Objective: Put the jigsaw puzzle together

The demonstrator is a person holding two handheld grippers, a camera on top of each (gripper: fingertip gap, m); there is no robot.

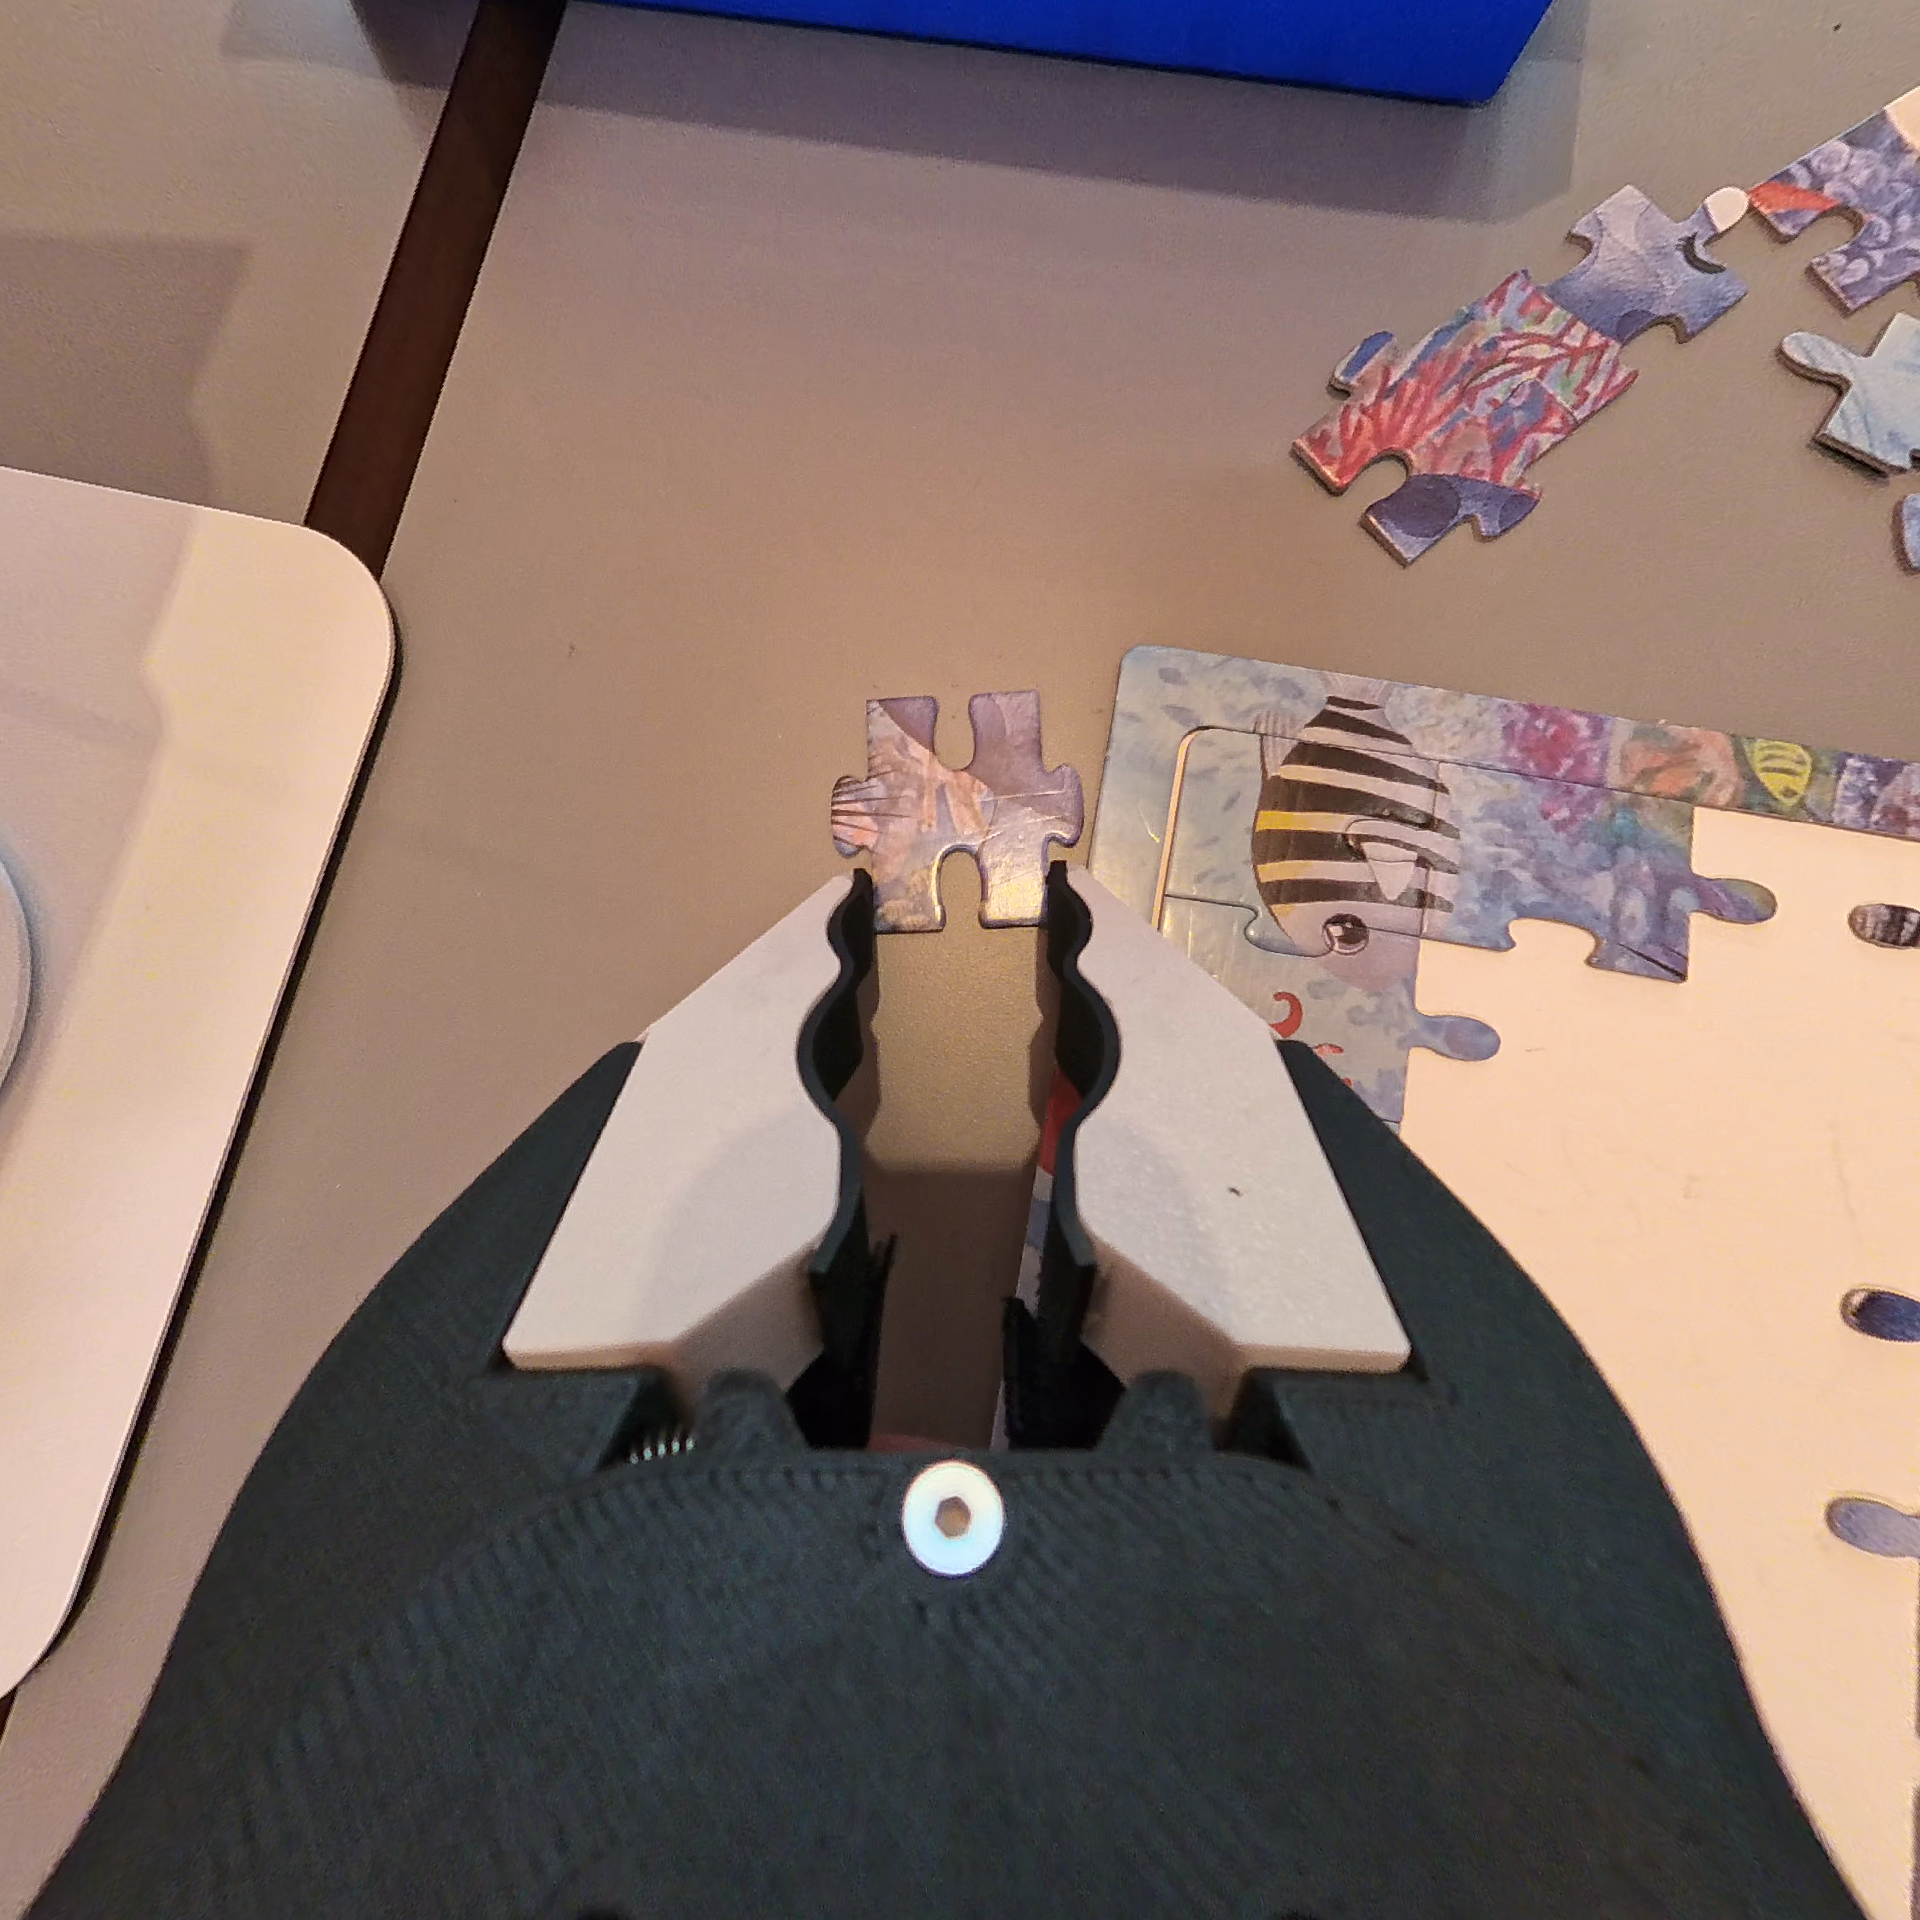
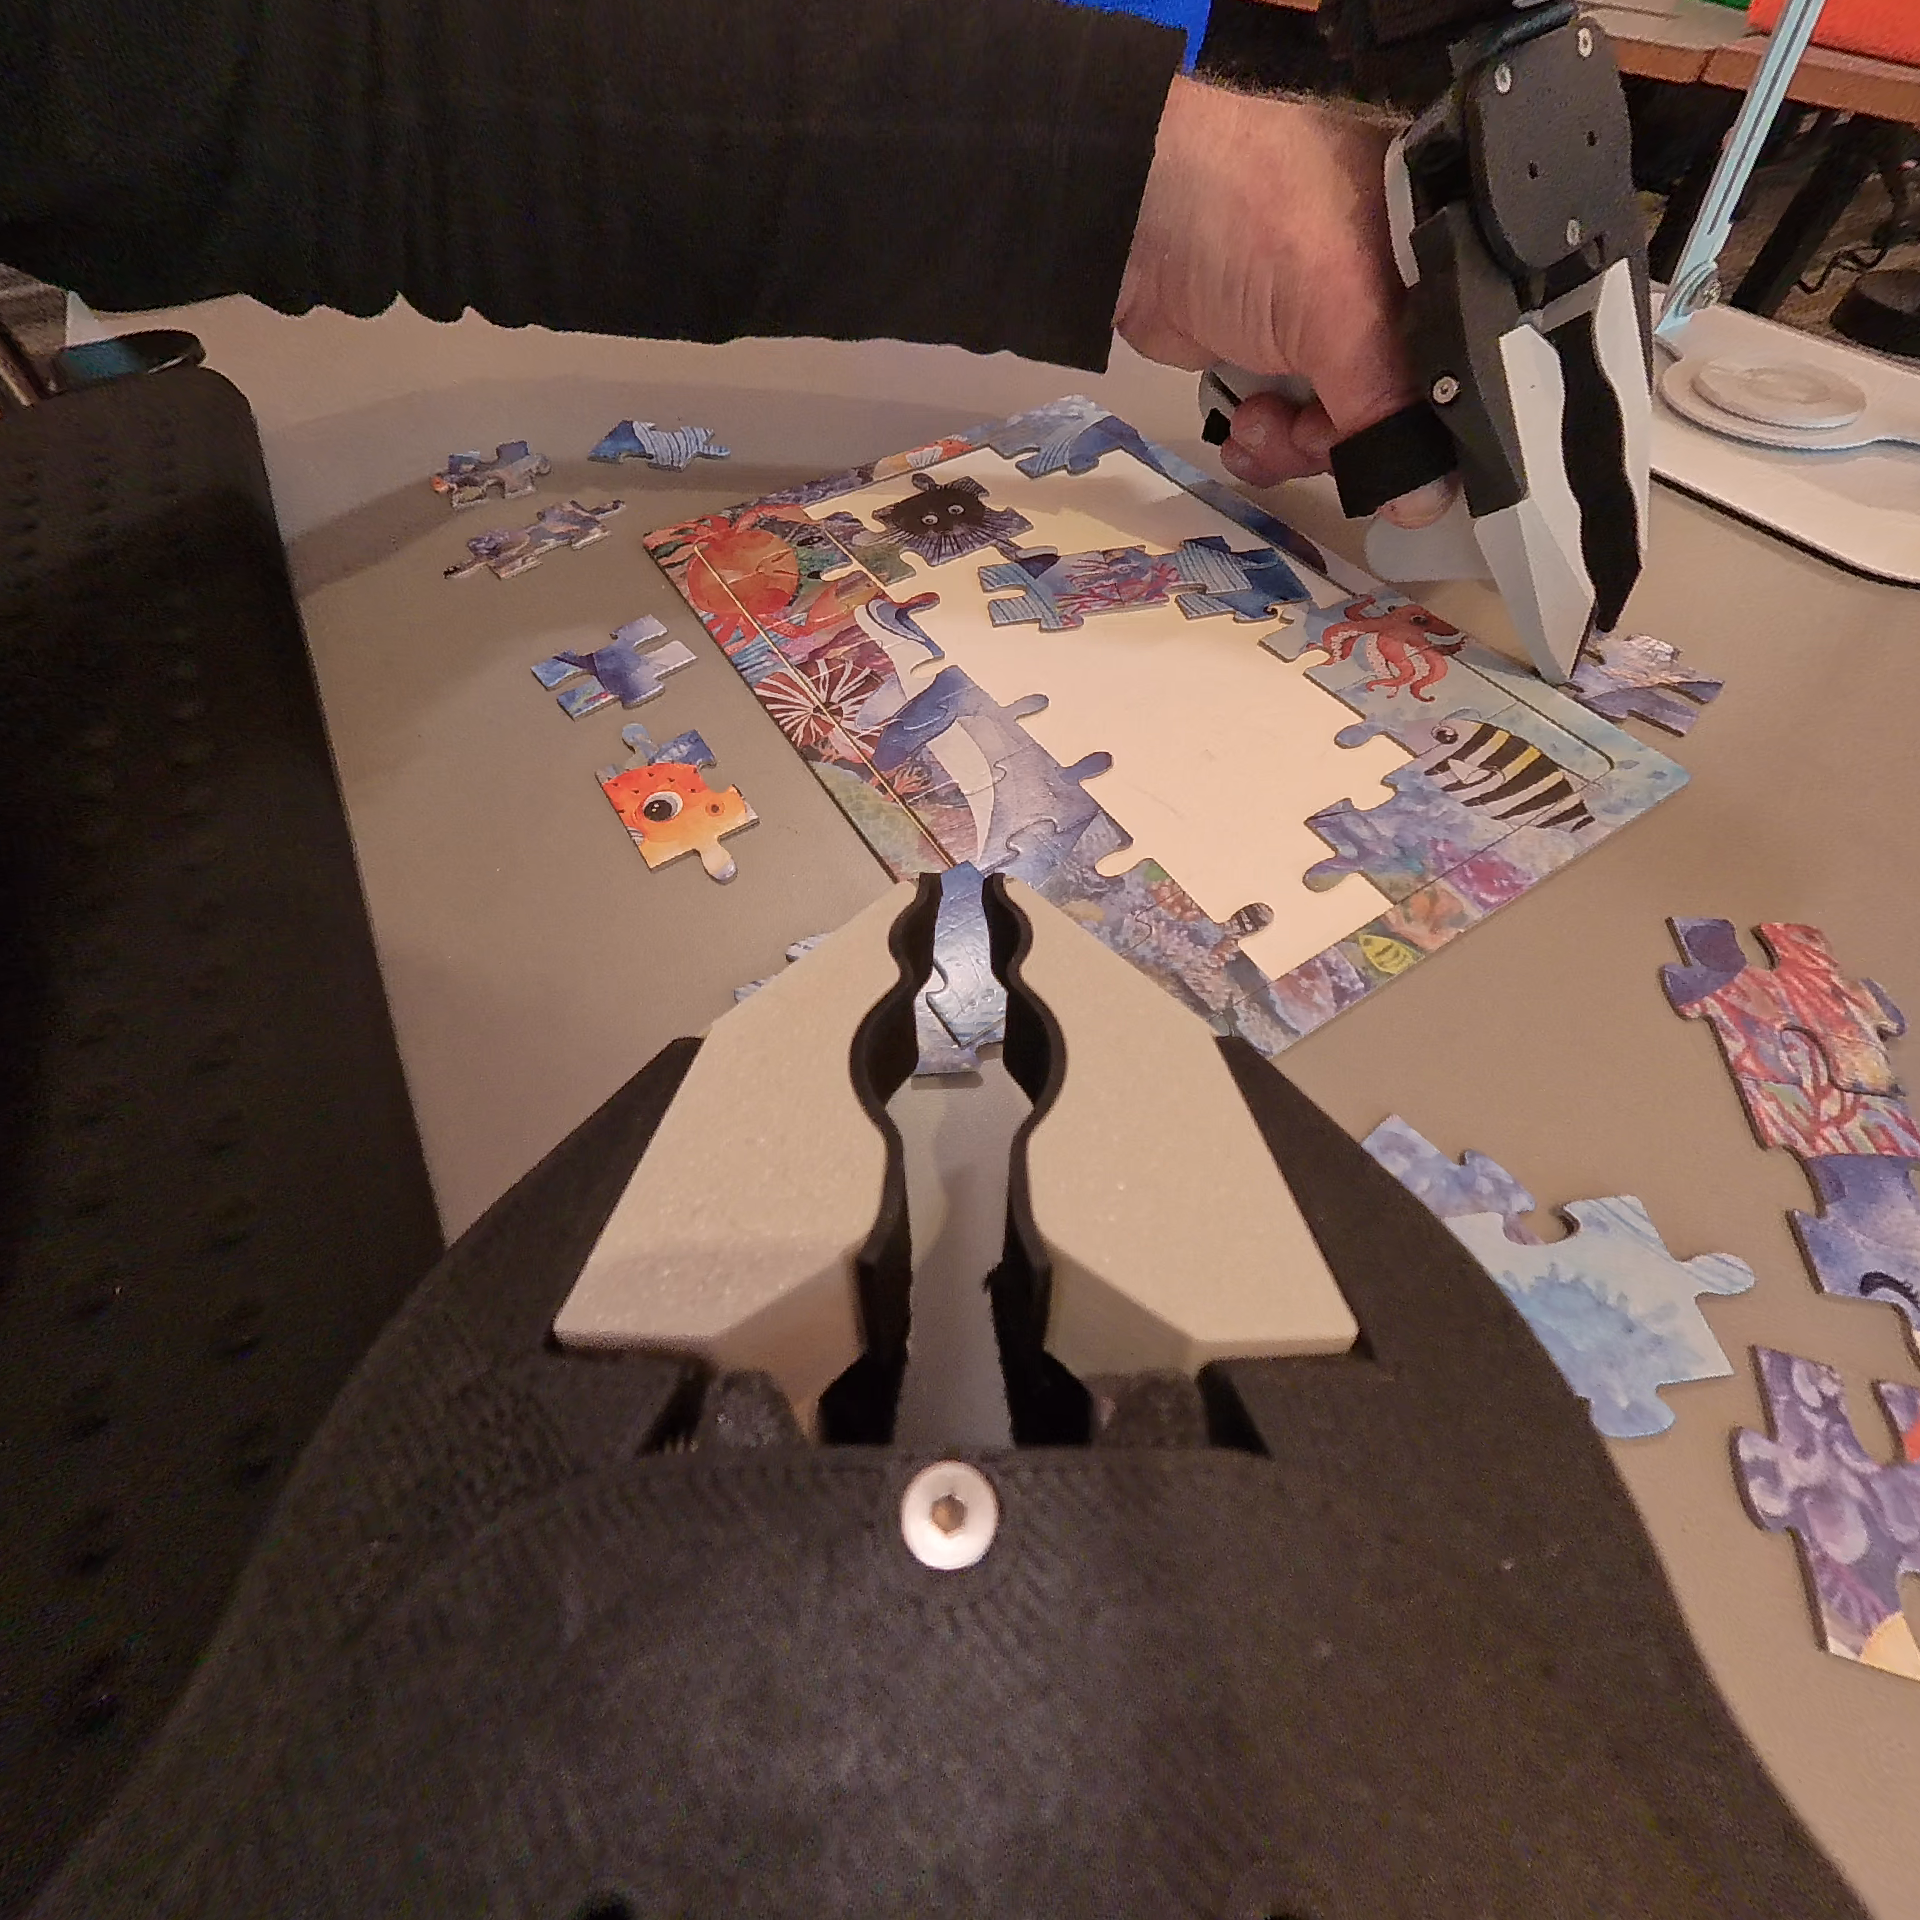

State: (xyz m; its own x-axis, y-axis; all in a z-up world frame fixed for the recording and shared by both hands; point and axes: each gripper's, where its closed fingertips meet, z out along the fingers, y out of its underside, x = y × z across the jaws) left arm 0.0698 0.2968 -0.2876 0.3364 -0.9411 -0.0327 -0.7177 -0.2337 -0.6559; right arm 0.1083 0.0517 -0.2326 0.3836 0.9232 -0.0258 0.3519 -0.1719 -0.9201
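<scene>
The puzzle board (image 1: 1662, 1195) has a cream middle and is partly filled along its edges; it also shows in the right wrist view (image 2: 1174, 748). My left gripper (image 1: 956, 881) points down at the table just off the board's striped-fish corner. Its tips are closed on the sides of a purple-blue puzzle piece (image 1: 956, 800) that lies flat on the table. In the right wrist view this gripper (image 2: 1574, 665) is held by a hand (image 2: 1247, 270) beyond the board. My right gripper (image 2: 961, 883) hovers at the board's near corner, its jaws nearly together with a blue puzzle piece (image 2: 961, 966) in the gap.
Loose pieces lie around the board: a coral-pattern pair (image 1: 1475, 405), an orange fish piece (image 2: 675, 805), and light blue and purple pieces (image 2: 1600, 1309) at the right. A white tray (image 1: 156, 935) is to the left, a blue box (image 1: 1039, 31) at the back. A black padded object (image 2: 125, 935) borders the table. Across from one pair of fingers to the other is roughly 25 cm. Measured from the fingertips, the black padded object (image 2: 125, 935) is 15 cm or so from the right gripper and 40 cm from the left.
</scene>
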